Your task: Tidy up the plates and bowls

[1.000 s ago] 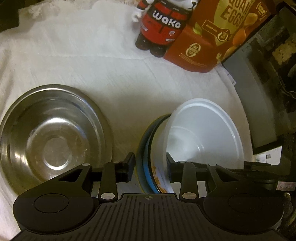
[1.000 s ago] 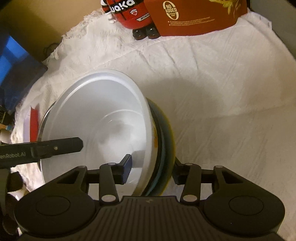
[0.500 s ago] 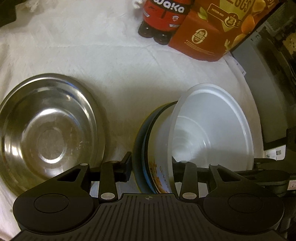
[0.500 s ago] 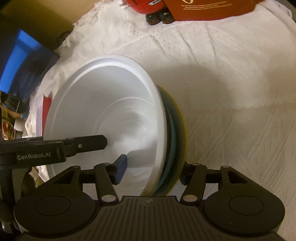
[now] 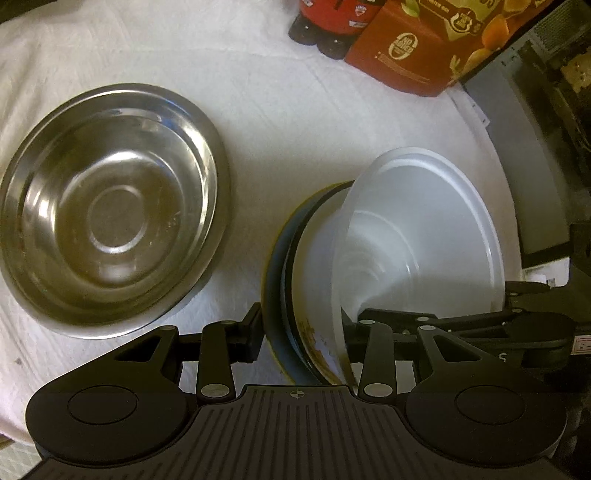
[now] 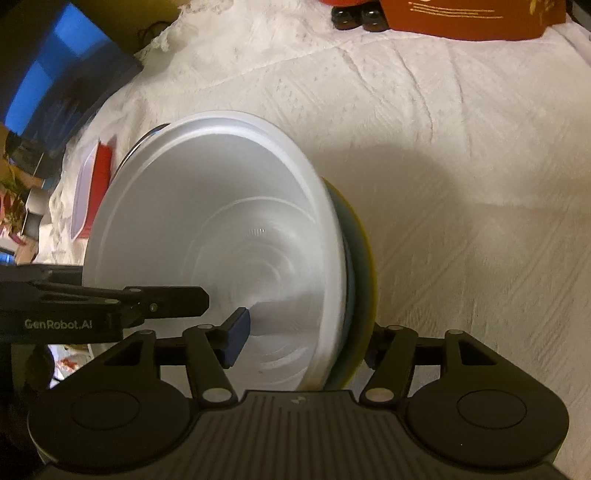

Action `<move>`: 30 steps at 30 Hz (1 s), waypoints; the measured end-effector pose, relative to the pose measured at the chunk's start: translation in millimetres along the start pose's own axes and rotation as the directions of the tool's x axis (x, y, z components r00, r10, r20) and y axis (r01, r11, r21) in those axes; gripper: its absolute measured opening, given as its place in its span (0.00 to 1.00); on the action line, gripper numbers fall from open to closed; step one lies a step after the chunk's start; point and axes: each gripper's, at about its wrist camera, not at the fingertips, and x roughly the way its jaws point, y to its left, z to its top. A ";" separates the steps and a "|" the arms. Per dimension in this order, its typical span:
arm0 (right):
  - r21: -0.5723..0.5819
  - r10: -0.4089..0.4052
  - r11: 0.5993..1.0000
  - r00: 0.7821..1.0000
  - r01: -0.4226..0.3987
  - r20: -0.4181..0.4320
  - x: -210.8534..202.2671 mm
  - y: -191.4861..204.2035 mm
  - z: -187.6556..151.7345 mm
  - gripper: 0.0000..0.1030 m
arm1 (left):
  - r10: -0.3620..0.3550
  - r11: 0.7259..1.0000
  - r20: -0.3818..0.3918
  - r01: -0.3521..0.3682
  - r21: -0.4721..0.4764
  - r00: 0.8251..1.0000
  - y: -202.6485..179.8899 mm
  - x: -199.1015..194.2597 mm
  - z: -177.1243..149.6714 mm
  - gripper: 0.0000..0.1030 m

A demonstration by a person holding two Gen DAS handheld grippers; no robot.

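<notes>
A stack of dishes is held between both grippers above the white cloth: a white bowl (image 5: 424,236) on top, nested in a patterned bowl (image 5: 314,280) and a blue and yellow plate (image 5: 275,291). My left gripper (image 5: 303,332) is shut on the stack's rim, one finger under it, one inside. My right gripper (image 6: 306,332) is shut on the opposite rim of the stack; the white bowl (image 6: 221,243) fills its view. A steel bowl (image 5: 107,206) lies on the cloth to the left of the stack.
A red toy figure (image 5: 328,18) and an orange carton (image 5: 436,40) stand at the back of the cloth. A red and white tray (image 6: 90,192) lies beyond the stack. A dark box (image 6: 62,99) sits off the cloth's edge.
Both grippers have lifted the stack and carried it back from the toy and carton. The steel bowl now shows more fully in the left wrist view.
</notes>
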 end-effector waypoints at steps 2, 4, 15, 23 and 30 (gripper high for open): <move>0.019 0.002 1.000 1.000 -0.002 0.004 0.3 -2.2 1.3 0.62 | -0.007 1.000 0.013 0.007 -0.013 1.000 1.5 0.4 0.3 0.40; 0.022 0.002 1.000 1.000 -0.003 0.006 0.5 -3.0 1.0 0.62 | -0.014 1.000 0.017 0.015 -0.023 1.000 3.7 0.7 -0.8 0.40; 0.014 -0.060 0.998 0.996 0.059 0.072 -13.3 1.7 1.5 0.62 | -0.051 0.995 0.032 0.054 -0.080 0.998 13.2 -5.5 -6.4 0.40; 0.040 -0.073 0.997 0.994 0.070 0.081 -13.0 2.6 3.3 0.62 | -0.041 0.996 0.027 0.043 -0.074 0.999 8.7 -5.9 -3.6 0.43; 0.026 -0.089 0.996 0.993 0.087 0.082 -10.3 6.3 3.2 0.62 | -0.034 0.997 0.022 0.035 -0.067 0.999 7.5 -3.4 -3.2 0.43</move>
